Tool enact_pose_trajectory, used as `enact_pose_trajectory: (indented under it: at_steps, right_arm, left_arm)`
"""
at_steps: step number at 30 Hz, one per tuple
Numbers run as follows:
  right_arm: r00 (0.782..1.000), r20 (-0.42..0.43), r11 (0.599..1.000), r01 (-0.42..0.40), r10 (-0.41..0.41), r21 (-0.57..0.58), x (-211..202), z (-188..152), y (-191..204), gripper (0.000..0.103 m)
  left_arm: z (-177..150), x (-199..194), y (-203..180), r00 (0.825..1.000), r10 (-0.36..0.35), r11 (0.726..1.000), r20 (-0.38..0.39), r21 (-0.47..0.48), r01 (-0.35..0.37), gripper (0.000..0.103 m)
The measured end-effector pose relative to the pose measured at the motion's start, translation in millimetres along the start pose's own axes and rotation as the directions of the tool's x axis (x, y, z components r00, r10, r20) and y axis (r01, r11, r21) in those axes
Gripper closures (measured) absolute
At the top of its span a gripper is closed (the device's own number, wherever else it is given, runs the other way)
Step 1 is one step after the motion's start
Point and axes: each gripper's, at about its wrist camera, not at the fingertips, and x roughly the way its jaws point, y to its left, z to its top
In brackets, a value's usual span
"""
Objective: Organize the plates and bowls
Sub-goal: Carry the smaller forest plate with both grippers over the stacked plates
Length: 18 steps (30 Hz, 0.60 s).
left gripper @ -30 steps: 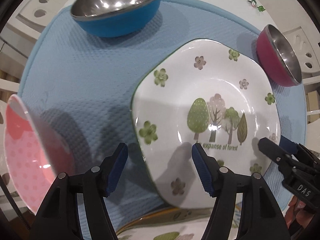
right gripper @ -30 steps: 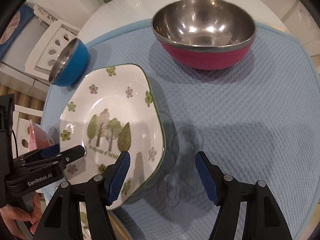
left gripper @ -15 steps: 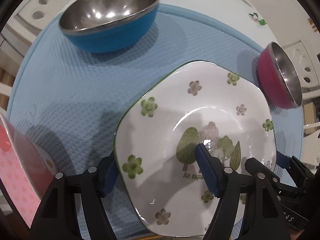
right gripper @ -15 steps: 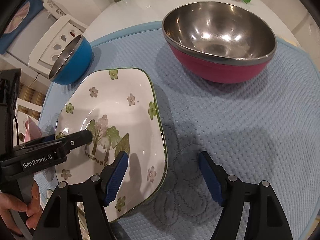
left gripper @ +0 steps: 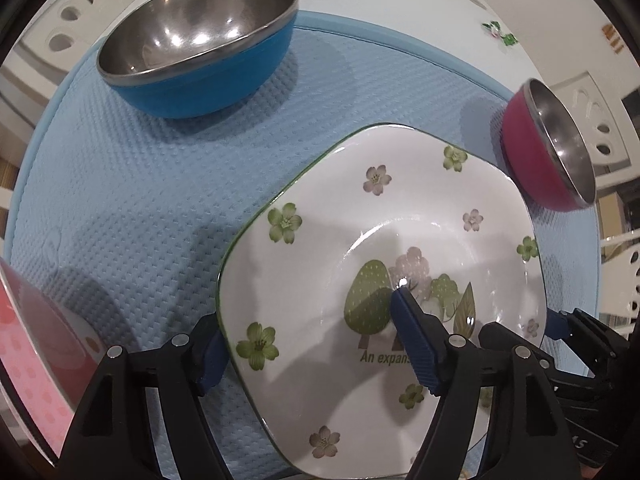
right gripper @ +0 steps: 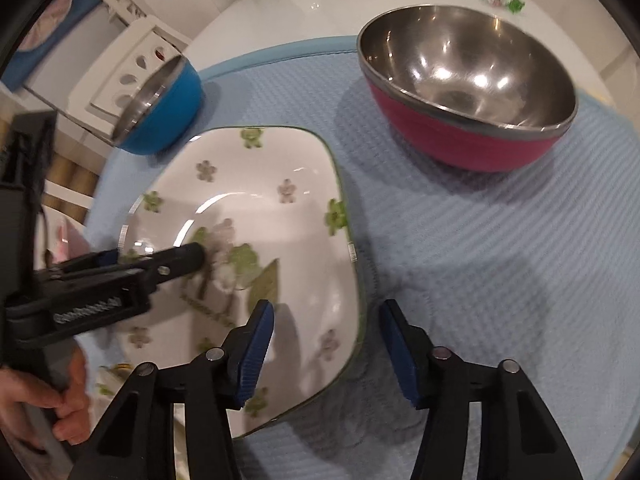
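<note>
A white square plate with green flowers and trees (left gripper: 360, 248) lies on the blue mat (left gripper: 140, 200); it also shows in the right wrist view (right gripper: 260, 216). My left gripper (left gripper: 308, 344) is open and straddles the plate's left rim, one finger over the plate, one beside its edge. My right gripper (right gripper: 326, 352) is open and straddles the plate's right rim (right gripper: 356, 300). A blue steel-lined bowl (left gripper: 200, 40) stands at the far left and a magenta steel-lined bowl (right gripper: 468, 88) at the far right.
A pink dotted plate (left gripper: 28, 344) lies at the mat's left edge. White perforated chairs (right gripper: 132, 68) stand past the table edge. A small candy wrapper (right gripper: 500, 0) lies on the white table beyond the mat.
Both grippers have moved forward onto the flowered plate: the left now spans its left rim, the right now spans its right rim. The plate and bowls have stayed in place.
</note>
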Motion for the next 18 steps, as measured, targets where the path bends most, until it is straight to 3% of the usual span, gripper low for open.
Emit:
enact_pose_trajectory:
  at_steps: [8, 18]
  right_arm:
    - [1.0, 0.007, 1.0, -0.021, 0.021, 0.013, 1.5, 0.4, -3.7, 0.066]
    - [0.998, 0.033, 0.997, -0.062, 0.061, 0.041, -4.7, -3.7, -18.5, 0.066]
  left_arm:
    - [-0.3, -1.1, -1.9, 1.0, -0.015, 1.0, 0.002, 0.009, 0.015, 0.033]
    - [-6.1, -6.7, 5.6, 1.0, -0.031, 0.999, 0.005, -0.016, 0.031, 0.033]
